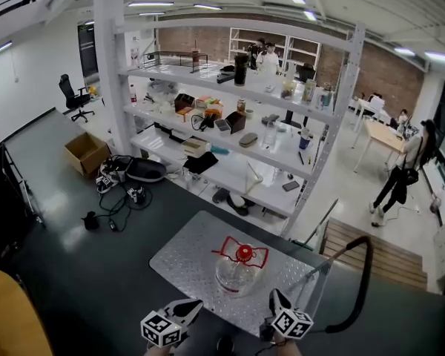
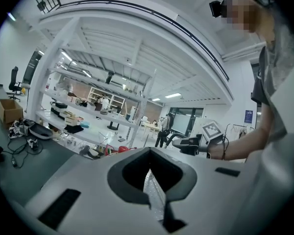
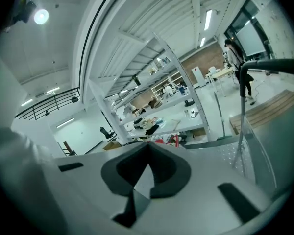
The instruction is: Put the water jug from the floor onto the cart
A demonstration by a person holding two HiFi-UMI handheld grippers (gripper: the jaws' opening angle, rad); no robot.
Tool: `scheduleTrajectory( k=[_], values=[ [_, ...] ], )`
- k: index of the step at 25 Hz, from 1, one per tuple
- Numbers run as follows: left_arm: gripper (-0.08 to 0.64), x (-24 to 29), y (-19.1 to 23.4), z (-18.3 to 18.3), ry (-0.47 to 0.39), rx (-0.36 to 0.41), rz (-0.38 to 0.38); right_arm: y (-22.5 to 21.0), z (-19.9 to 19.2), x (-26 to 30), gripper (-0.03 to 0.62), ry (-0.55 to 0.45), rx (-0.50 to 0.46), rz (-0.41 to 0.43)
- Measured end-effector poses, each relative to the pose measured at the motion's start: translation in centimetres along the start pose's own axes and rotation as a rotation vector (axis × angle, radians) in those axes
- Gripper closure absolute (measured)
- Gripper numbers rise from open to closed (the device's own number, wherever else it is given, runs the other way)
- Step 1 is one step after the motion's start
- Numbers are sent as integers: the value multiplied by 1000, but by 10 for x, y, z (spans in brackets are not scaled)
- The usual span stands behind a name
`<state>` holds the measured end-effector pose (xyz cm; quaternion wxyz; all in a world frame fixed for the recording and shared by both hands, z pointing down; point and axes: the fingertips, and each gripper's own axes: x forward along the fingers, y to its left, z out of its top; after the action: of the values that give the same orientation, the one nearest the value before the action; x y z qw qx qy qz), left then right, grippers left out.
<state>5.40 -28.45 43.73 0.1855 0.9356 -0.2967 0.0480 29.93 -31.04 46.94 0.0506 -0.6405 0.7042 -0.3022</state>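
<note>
Now: water jug (image 1: 239, 269), clear with a red cap, upright on the cart (image 1: 182, 262) deck, not on the floor. Left gripper (image 1: 193, 306): fingers together, empty. Right gripper (image 1: 276, 297): fingers together, empty. Both near the jug, apart from it. Step: placement judged complete. Next: draw both clear; no grasp needed.

Ahead of you there's a big white shelf rack (image 1: 110, 80) stuffed with odds and ends. An open cardboard box (image 1: 87, 153) and a black office chair (image 1: 74, 97) sit off to your left, with tangled cables (image 1: 119, 199) near the box. There's a person (image 1: 404, 170) on your right, beyond a wooden pallet (image 1: 389, 256).
</note>
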Motion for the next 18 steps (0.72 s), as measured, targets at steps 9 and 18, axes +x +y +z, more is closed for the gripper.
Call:
scheduleTrajectory(
  k=[9, 18],
  values=[
    [558, -132, -42, -52, 3, -23, 24, 88, -91, -99, 601, 65, -74, 63],
    [558, -188, -81, -75, 2, 4, -31, 117, -136, -184, 601, 83, -137, 18]
  ],
)
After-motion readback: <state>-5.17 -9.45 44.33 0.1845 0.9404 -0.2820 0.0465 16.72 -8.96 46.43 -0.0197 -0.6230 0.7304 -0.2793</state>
